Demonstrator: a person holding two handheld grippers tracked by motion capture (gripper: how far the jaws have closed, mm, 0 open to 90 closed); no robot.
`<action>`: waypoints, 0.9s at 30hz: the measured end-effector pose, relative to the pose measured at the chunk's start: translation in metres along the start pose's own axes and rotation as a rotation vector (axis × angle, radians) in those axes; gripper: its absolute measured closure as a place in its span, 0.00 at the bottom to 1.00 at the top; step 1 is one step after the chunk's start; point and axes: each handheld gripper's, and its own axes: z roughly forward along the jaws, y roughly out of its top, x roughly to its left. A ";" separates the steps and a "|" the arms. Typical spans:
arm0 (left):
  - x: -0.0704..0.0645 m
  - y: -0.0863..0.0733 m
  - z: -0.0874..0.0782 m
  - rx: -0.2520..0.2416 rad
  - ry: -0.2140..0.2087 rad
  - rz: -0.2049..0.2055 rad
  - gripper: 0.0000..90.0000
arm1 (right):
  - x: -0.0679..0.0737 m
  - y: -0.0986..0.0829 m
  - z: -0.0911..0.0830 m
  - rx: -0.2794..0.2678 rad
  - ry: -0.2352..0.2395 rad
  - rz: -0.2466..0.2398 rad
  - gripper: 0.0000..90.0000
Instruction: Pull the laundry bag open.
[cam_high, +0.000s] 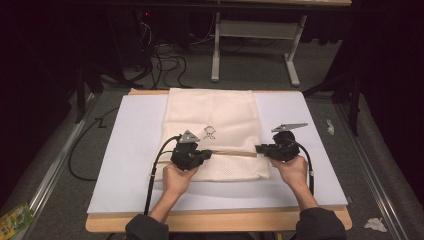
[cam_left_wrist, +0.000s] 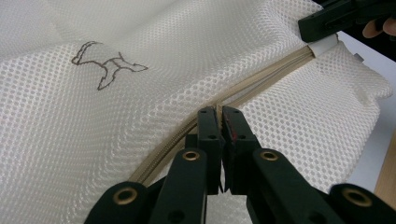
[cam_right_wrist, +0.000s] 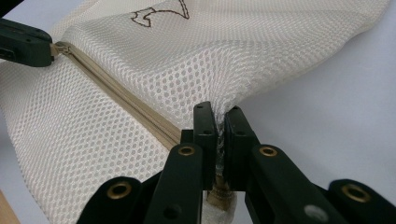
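Observation:
A cream mesh bag (cam_high: 212, 120) with a small dark animal outline (cam_left_wrist: 108, 69) lies flat on a white mat (cam_high: 135, 150). A tan zipper (cam_high: 235, 153) runs across its near part. My left gripper (cam_high: 209, 153) is at the zipper's left part, its jaws shut on the zipper (cam_left_wrist: 261, 79); its tips (cam_left_wrist: 220, 112) pinch the tan tape. My right gripper (cam_high: 258, 149) holds the bag's right edge by the zipper's end, shut on the mesh (cam_right_wrist: 187, 70) with bunched netting between its tips (cam_right_wrist: 217, 114). Each gripper view shows the other gripper far off: right gripper (cam_left_wrist: 327, 21), left gripper (cam_right_wrist: 23, 44).
The mat lies on a wooden table (cam_high: 220, 220) whose front edge is near the person. Black cables (cam_high: 165, 62) and white table legs (cam_high: 216, 50) are on the floor behind. Crumpled paper (cam_high: 375, 224) lies at the right, and a yellow-green packet (cam_high: 12, 220) at the left.

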 end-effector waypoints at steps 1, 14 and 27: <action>0.000 0.000 -0.001 0.000 0.003 -0.001 0.97 | 0.001 0.000 0.000 0.001 -0.001 -0.003 0.97; 0.006 -0.003 -0.006 0.000 0.007 -0.010 0.97 | 0.000 0.000 -0.001 0.000 0.006 0.005 0.97; 0.014 -0.006 -0.015 -0.010 0.022 -0.024 0.97 | -0.001 -0.001 0.000 0.000 0.001 0.002 0.97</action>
